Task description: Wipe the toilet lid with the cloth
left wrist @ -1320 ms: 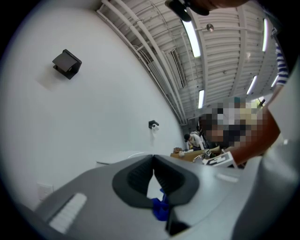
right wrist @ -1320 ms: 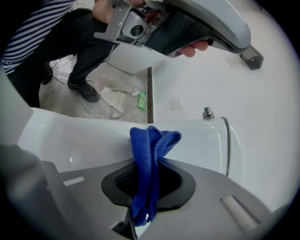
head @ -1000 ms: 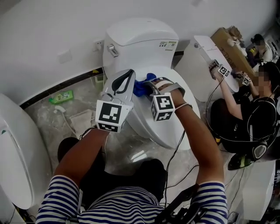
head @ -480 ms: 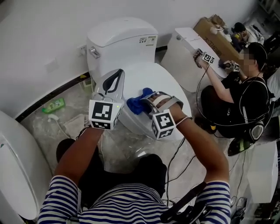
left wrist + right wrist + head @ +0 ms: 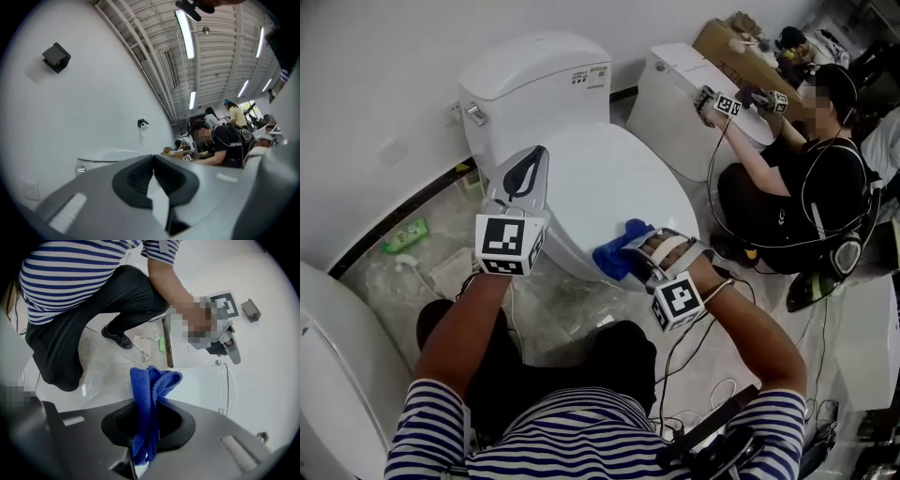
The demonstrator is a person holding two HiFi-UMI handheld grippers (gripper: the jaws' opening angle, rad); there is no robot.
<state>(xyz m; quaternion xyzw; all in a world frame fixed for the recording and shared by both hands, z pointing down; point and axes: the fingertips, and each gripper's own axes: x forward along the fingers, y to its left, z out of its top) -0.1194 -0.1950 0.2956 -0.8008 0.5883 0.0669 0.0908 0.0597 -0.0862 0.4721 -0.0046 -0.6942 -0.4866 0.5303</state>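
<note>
Right gripper: jaws clamped on the blue cloth. The cloth is folded and bunched, and it sticks out past the jaw tips. Head view: the cloth is pressed on the front right edge of the lid, near its rim, with my right forearm coming in from the lower right.

Left gripper: jaws together, nothing between them. Head view: it is at the left side of the lid, pointing toward the tank. I cannot tell whether it touches the toilet. Its own view looks up along the wall to the ceiling lights, so the lid does not show there.

Lid: white, down, glossy. The tank is directly behind it, with the flush lever on its left corner.

Surroundings: a green bottle lies on the floor by the wall, left of the toilet. To the right, a second person in black sits at another toilet, well apart from my grippers.
</note>
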